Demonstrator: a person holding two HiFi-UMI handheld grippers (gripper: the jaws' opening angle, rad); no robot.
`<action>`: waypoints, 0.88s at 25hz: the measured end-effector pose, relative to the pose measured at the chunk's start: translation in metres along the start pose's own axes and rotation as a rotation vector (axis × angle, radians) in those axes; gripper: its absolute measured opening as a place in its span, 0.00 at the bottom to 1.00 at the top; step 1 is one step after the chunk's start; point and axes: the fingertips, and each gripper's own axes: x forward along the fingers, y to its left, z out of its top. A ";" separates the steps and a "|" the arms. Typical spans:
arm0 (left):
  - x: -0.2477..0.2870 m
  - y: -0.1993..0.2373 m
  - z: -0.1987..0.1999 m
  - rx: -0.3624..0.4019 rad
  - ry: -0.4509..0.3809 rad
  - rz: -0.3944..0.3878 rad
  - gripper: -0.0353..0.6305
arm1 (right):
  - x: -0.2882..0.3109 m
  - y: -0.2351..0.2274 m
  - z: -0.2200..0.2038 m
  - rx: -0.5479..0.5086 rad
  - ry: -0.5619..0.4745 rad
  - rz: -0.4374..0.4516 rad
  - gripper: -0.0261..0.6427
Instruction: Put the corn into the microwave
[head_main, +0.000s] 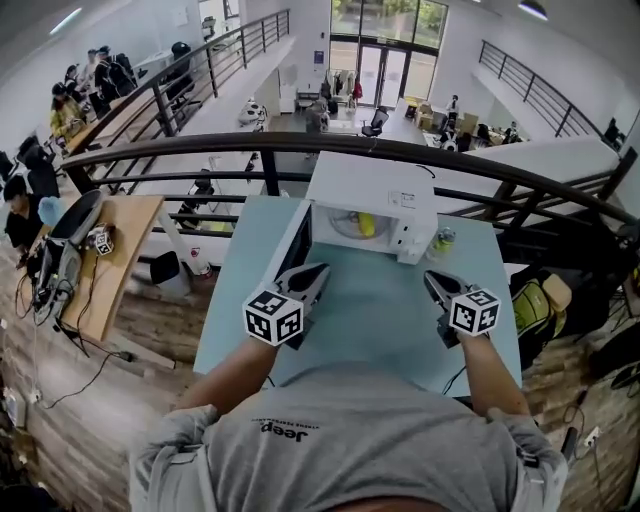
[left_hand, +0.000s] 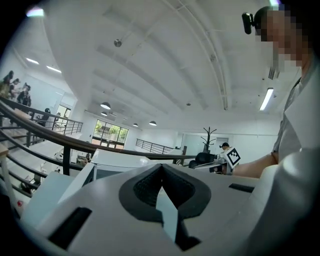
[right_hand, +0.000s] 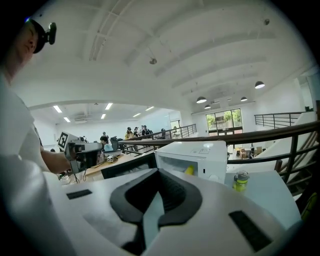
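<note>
The white microwave (head_main: 375, 185) stands at the far side of the pale blue table (head_main: 370, 325), its door (head_main: 293, 243) swung open to the left. The yellow corn (head_main: 366, 224) lies inside the oven on the plate, and the right gripper view also catches the corn (right_hand: 189, 170) through the opening. My left gripper (head_main: 316, 272) hovers over the table just in front of the open door, jaws shut and empty. My right gripper (head_main: 431, 279) is held before the microwave's right corner, also shut with nothing in it. Both are apart from the corn.
A small jar with a yellow-green band (head_main: 443, 240) stands on the table right of the microwave. A dark curved railing (head_main: 300, 145) runs behind the table. A wooden desk with gear (head_main: 120, 250) is at the left, a yellow-green bag (head_main: 530, 305) at the right.
</note>
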 end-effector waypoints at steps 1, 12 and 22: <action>0.001 -0.007 -0.003 -0.007 -0.005 0.013 0.07 | -0.008 -0.004 0.001 -0.002 -0.003 0.014 0.07; 0.006 -0.067 -0.023 -0.026 -0.023 0.180 0.07 | -0.065 -0.044 -0.014 0.011 0.011 0.109 0.07; -0.010 -0.101 -0.014 -0.007 -0.022 0.226 0.07 | -0.079 -0.022 -0.018 0.021 -0.026 0.232 0.06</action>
